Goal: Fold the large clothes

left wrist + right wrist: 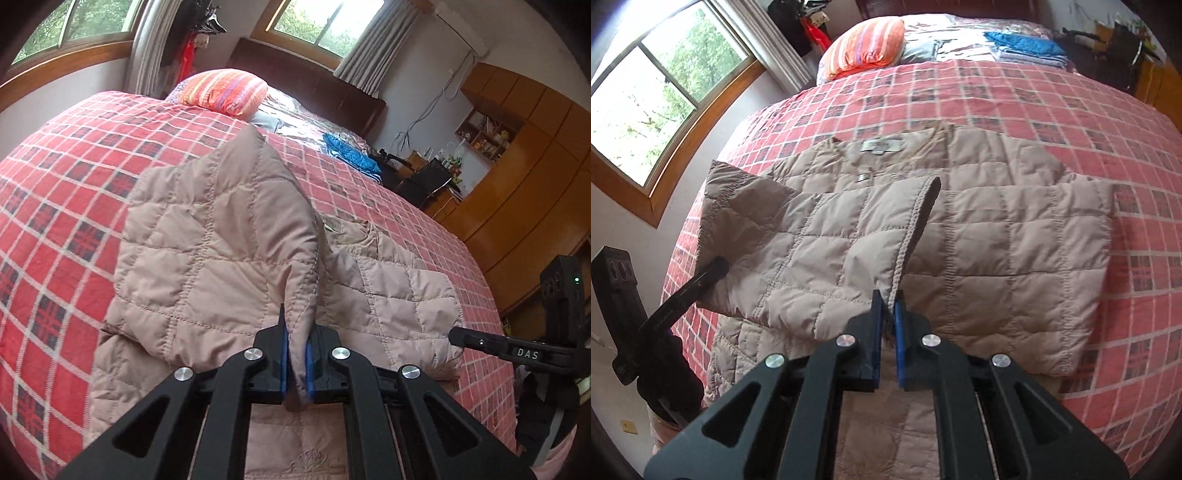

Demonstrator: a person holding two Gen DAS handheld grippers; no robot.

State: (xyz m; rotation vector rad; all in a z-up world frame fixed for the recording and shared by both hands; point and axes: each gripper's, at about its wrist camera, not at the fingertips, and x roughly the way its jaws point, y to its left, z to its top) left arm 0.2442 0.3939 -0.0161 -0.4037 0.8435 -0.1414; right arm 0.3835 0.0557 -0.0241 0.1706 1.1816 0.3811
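A beige quilted jacket (207, 236) lies on a bed with a red plaid cover (55, 206). In the right wrist view the jacket (997, 240) shows its neck label at the far end, and its left part is lifted and folded over the body. My left gripper (298, 332) is shut on a raised fold of the jacket. My right gripper (888, 299) is shut on the stitched edge of the same lifted part. Each view shows the other gripper: the right one (456, 334) at the jacket's right edge, the left one (716, 267) at the flap's left corner.
A striped orange pillow (866, 44) and a folded blue cloth (1023, 44) lie at the head of the bed. Plaid cover (997, 92) surrounds the jacket. A window (646, 92) is on the left wall, and wooden cabinets (524, 177) stand to the right.
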